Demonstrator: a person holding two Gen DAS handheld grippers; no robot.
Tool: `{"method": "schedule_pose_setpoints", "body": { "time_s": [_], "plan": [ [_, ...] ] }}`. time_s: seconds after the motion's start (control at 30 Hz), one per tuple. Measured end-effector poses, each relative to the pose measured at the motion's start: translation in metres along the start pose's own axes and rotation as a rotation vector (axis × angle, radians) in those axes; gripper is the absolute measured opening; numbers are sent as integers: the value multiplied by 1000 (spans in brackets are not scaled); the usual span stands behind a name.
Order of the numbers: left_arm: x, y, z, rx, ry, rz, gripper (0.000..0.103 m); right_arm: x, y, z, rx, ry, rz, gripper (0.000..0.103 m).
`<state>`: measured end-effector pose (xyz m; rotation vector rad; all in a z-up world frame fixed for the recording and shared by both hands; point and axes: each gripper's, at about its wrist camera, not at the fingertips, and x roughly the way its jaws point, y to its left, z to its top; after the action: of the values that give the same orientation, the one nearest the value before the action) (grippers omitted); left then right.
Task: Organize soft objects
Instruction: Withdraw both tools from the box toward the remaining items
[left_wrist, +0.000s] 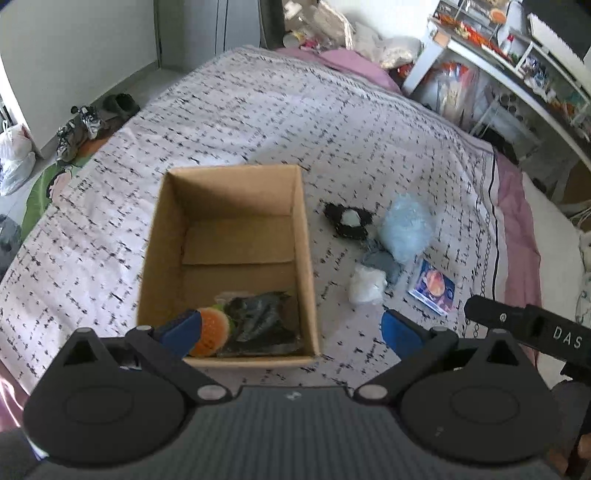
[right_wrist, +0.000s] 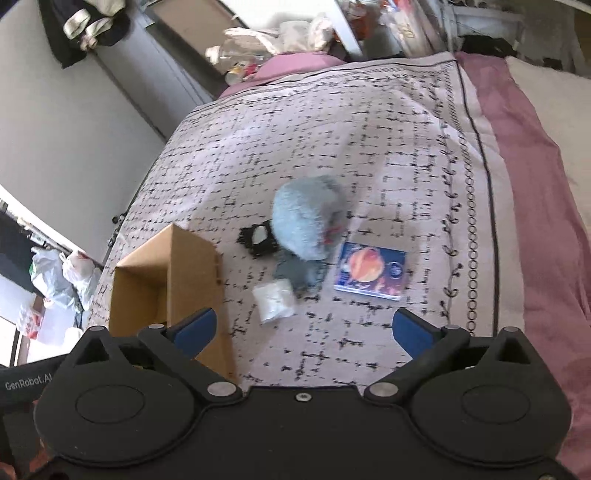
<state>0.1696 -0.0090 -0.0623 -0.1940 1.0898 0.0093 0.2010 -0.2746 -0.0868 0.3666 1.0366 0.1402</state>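
Note:
An open cardboard box (left_wrist: 299, 236) (right_wrist: 192, 266) stands on the patterned bedspread. Inside it lie an orange round soft toy (left_wrist: 212, 332) and a dark crumpled cloth (left_wrist: 262, 321). To the box's right sit a fluffy light-blue plush (left_wrist: 406, 229) (right_wrist: 308, 218), a black-and-white fuzzy item (left_wrist: 349, 220) (right_wrist: 258, 238), a grey-blue cloth (left_wrist: 382, 260) (right_wrist: 295, 273) and a white wad (left_wrist: 366, 284) (right_wrist: 275, 301). My left gripper (left_wrist: 290, 332) hovers open over the box's near right corner, nothing between its fingers. My right gripper (right_wrist: 304, 332) is open above the bedspread, just short of the white wad.
A flat blue card with an orange picture (left_wrist: 432, 288) (right_wrist: 371, 271) lies right of the soft things. The bed's pink edge (right_wrist: 535, 221) runs along the right. Shoes (left_wrist: 79, 129) and plastic bags (left_wrist: 14, 158) sit on the floor left of the bed; cluttered white shelves (left_wrist: 517, 66) stand far right.

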Motion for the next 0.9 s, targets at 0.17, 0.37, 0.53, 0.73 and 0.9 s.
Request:
{"method": "schedule_pose_setpoints", "body": {
  "time_s": [0.17,0.37,0.53,0.73,0.9],
  "plan": [
    [8,-24,-1,14,6,3,102,3,-28,3,60,4,4,103],
    [20,-54,0,59,-13,27,102,8,-55,6,116,19,25,103],
    [36,-73,2,81,-7,19,101,13,-67,12,135,19,36,103],
    [55,-88,3,107,-3,17,98,28,-82,18,193,43,72,102],
    [72,-93,5,115,23,15,88,43,-92,21,252,61,84,102]
  ]
}}
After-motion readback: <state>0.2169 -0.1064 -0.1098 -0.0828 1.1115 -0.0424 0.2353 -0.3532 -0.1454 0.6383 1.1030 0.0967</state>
